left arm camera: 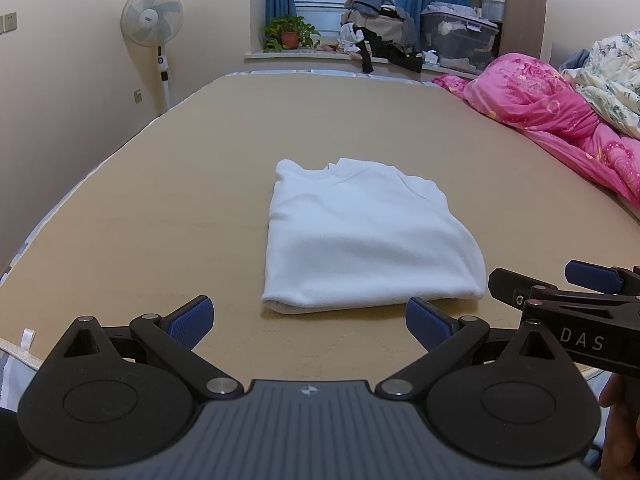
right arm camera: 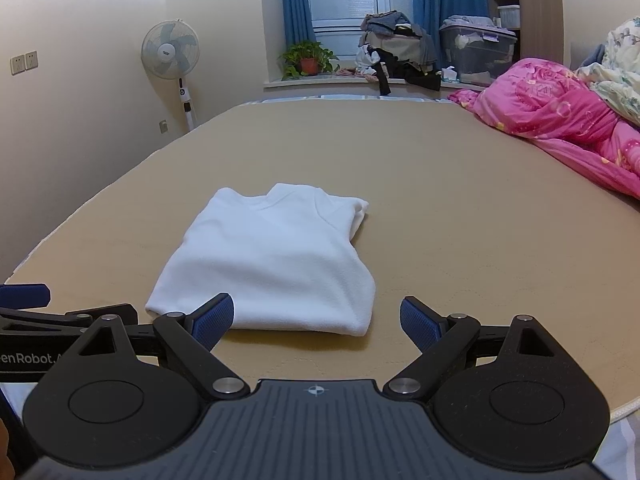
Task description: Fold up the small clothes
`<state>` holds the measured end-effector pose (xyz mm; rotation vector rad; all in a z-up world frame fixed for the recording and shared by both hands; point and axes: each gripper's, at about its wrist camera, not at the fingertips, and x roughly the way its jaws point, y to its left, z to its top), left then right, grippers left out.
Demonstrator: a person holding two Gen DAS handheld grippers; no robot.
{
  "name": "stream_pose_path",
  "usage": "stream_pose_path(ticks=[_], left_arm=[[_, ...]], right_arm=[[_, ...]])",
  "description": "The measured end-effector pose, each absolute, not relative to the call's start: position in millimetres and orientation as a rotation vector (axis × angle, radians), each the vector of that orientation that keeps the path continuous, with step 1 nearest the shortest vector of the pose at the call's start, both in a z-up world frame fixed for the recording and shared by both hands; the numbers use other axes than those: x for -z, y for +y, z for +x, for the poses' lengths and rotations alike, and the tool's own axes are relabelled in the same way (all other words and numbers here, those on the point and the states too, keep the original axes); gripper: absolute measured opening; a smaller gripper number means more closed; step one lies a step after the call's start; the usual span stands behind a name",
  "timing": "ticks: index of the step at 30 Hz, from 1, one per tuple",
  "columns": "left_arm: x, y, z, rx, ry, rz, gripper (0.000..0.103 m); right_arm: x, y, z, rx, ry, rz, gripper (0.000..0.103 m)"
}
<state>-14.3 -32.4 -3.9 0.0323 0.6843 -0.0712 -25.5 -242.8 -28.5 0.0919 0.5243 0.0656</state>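
Note:
A small white shirt (left arm camera: pixel 360 236) lies folded into a neat rectangle on the tan bed (left arm camera: pixel 160 200), collar at the far end. It also shows in the right wrist view (right arm camera: pixel 276 264). My left gripper (left arm camera: pixel 310 322) is open and empty, just short of the shirt's near edge. My right gripper (right arm camera: pixel 316 322) is open and empty, near the shirt's near right corner. The right gripper also shows at the right edge of the left wrist view (left arm camera: pixel 560 284). The left gripper's arm shows at the left edge of the right wrist view (right arm camera: pixel 40 320).
A pink quilt (left arm camera: pixel 560 120) and a floral blanket (left arm camera: pixel 612 72) are heaped on the bed's right side. Beyond the bed stand a fan (left arm camera: pixel 154 20), a potted plant (left arm camera: pixel 290 32), a clothes pile (left arm camera: pixel 380 28) and a storage bin (left arm camera: pixel 460 40).

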Motion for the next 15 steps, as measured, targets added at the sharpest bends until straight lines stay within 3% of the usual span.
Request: stream_pose_path(ticks=[15], left_arm=[[6.8, -27.4, -10.9, 0.075, 0.688, 0.033, 0.102]], right_arm=[[28.6, -244.6, -25.8, -0.061, 0.535, 0.092, 0.091]])
